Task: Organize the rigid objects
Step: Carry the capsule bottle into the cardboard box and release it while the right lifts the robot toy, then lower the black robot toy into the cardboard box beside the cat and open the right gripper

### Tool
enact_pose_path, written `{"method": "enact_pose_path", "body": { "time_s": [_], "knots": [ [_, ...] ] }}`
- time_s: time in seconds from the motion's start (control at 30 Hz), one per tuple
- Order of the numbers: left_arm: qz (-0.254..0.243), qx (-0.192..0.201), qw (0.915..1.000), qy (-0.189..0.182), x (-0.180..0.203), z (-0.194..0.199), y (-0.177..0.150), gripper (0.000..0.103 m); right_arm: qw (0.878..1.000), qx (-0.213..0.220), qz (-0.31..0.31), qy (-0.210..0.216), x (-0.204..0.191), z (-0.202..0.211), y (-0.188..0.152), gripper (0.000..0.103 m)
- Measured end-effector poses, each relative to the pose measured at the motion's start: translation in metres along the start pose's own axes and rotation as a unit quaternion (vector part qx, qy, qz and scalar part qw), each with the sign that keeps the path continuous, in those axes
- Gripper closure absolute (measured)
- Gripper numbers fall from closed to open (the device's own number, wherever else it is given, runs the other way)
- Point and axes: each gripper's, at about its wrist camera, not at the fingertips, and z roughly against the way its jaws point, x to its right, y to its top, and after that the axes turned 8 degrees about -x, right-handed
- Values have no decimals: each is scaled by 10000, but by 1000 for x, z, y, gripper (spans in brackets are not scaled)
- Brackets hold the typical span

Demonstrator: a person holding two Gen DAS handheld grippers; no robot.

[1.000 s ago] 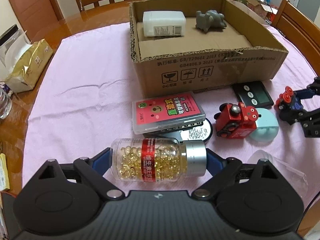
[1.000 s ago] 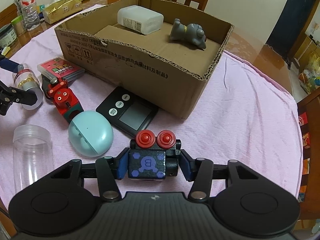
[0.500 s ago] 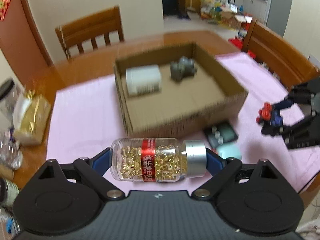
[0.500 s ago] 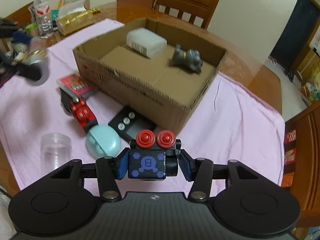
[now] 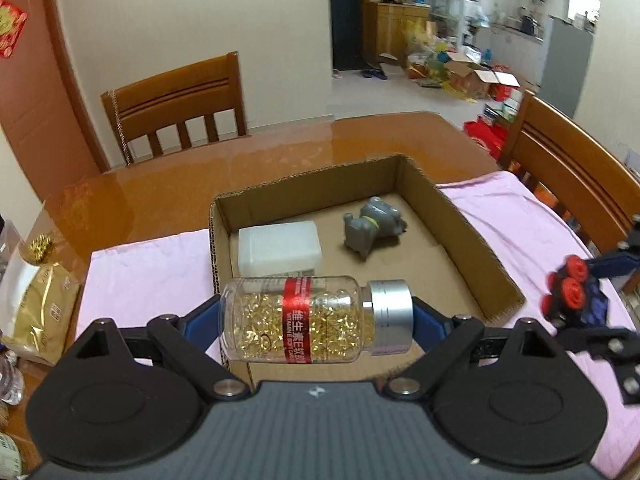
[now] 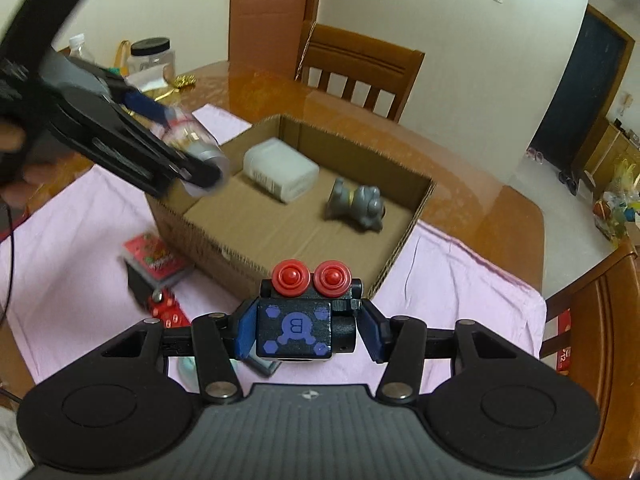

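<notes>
My left gripper (image 5: 316, 320) is shut on a clear pill bottle (image 5: 304, 322) of gold capsules with a red label and silver cap, held sideways above the near left corner of an open cardboard box (image 5: 476, 256). It also shows in the right wrist view (image 6: 192, 140). My right gripper (image 6: 306, 332) is shut on a black toy robot (image 6: 300, 320) with red eyes, held above the pink cloth in front of the box (image 6: 224, 252). The box holds a white plastic container (image 5: 280, 246) and a grey toy animal (image 5: 374, 226).
On the pink cloth (image 6: 72, 232) lie a red card case (image 6: 154, 258) and a red toy car (image 6: 168, 312). A gold bag (image 5: 36, 312) sits at the left. Wooden chairs (image 5: 176, 108) stand around the table. A clear jar (image 6: 152, 58) is far left.
Both grippers have risen and moved toward the box with their objects. The pill bottle went from the cloth to above the box's near left corner.
</notes>
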Motion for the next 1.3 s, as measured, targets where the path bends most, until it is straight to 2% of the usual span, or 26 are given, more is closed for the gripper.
{"method": "enact_pose_path", "body": {
  "time_s": [0.2,0.5,0.67,1.03,1.2,1.23,1.27,1.3],
  "knots": [
    [354,-63,9991,227,-11,-18,-2,7,10000,60,-47,-35,-1,-2,14,46],
    [545,59,9983,192,-29,21,-34,3,9999,-51,-123,11,0,-15,29,46],
    [738,-57,9971,168,-35,35,-55,3,9998,-76,-174,6,2,-22,43,46],
    [959,-59,9949,302,-59,50,-85,3,9988,-286,-373,-110,12,-54,87,46],
    [997,-137,9945,286,-67,50,-94,3,9981,-345,-396,-324,14,-70,105,46],
    [974,-152,9947,286,-68,50,-97,3,9978,-336,-413,-392,15,-73,109,40],
    [949,-164,9950,276,-69,49,-99,3,9977,-318,-430,-407,16,-74,111,23],
    [938,-182,9951,269,-69,49,-100,3,9976,-304,-444,-429,16,-75,114,14]
  ]
}}
